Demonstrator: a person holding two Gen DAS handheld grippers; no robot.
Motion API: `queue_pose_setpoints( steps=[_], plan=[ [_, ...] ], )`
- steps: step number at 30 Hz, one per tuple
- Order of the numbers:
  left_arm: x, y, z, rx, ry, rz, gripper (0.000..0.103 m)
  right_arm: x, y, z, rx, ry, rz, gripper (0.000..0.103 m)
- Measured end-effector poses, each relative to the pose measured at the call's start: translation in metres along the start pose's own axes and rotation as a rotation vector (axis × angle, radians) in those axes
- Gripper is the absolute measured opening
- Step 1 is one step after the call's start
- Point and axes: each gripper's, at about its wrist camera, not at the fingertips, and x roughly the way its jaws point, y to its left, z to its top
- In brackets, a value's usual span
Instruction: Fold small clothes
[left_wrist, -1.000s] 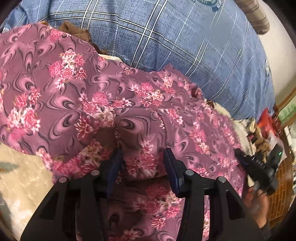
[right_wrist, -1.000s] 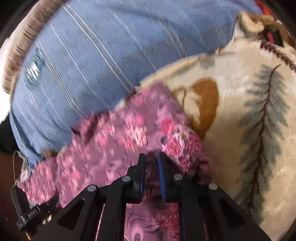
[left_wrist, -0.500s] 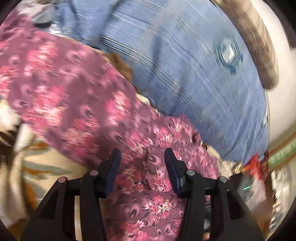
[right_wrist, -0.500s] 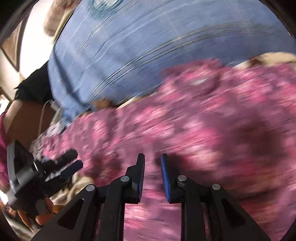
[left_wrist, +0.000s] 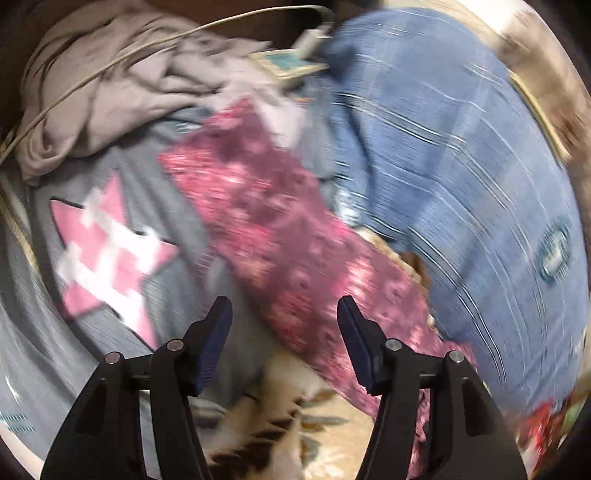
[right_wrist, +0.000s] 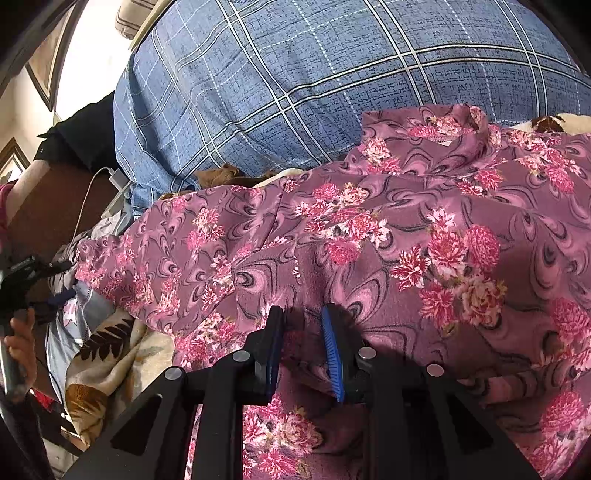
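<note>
Release after a fold: floral garment (right_wrist: 388, 240) laid flat.
Left gripper (left_wrist: 284, 332), jaws opening and empty, has left the cloth; right gripper (right_wrist: 301, 343) parting, cloth between, unpinched.

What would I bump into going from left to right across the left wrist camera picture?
Grey top with a pink star → purple flowery garment → blue checked cushion.
</note>
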Motion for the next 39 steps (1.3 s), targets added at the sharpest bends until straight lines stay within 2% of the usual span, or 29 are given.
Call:
queue_pose_setpoints(
  steps=[3, 6, 8, 9, 10, 11, 12, 15, 23, 28, 31, 35, 39],
  plan=[
    [0.018, 0.010, 0.012, -0.048, 0.006, 0.033, 0.058, -0.001, -0.002, -0.001, 0.006, -0.001, 0.007, 0.024],
    [0.029, 0.011, 0.023, -0.099, -0.004, -0.039, 0.058, -0.001, -0.003, -0.002, 0.011, -0.002, 0.013, 0.024],
    [0.038, 0.007, 0.029, -0.114, -0.024, -0.062, 0.055, -0.001, -0.004, -0.002, 0.016, -0.004, 0.019, 0.024],
    [0.042, 0.008, 0.031, -0.127, -0.036, -0.071, 0.038, -0.001, -0.004, -0.002, 0.019, -0.004, 0.021, 0.024],
    [0.048, 0.009, 0.031, -0.144, -0.032, -0.077, 0.024, -0.001, -0.005, -0.002, 0.021, -0.005, 0.024, 0.024],
    [0.055, 0.015, 0.035, -0.166, -0.010, -0.093, 0.003, -0.002, -0.005, -0.002, 0.023, -0.006, 0.026, 0.024],
    [0.062, 0.020, 0.033, -0.196, 0.008, -0.115, 0.003, -0.002, -0.005, -0.002, 0.025, -0.006, 0.028, 0.024],
    [0.060, 0.029, 0.027, -0.234, -0.013, -0.160, 0.003, -0.002, -0.006, -0.002, 0.030, -0.007, 0.034, 0.024],
    [0.015, 0.000, 0.008, -0.130, -0.088, -0.199, 0.003, -0.002, -0.005, -0.001, 0.034, -0.003, 0.029, 0.024],
    [-0.010, -0.035, -0.014, -0.032, -0.098, -0.218, 0.003, -0.007, 0.008, 0.005, -0.025, 0.036, -0.041, 0.024],
    [-0.025, -0.060, -0.028, 0.031, -0.105, -0.246, 0.003, -0.023, 0.009, 0.006, -0.056, 0.014, -0.068, 0.029],
    [-0.036, -0.101, -0.051, 0.115, -0.101, -0.288, 0.003, -0.050, -0.007, 0.009, -0.066, -0.024, -0.118, 0.030],
    [-0.037, -0.143, -0.075, 0.188, -0.081, -0.323, 0.003, -0.077, -0.036, 0.012, -0.067, -0.053, -0.216, 0.031]
  ],
)
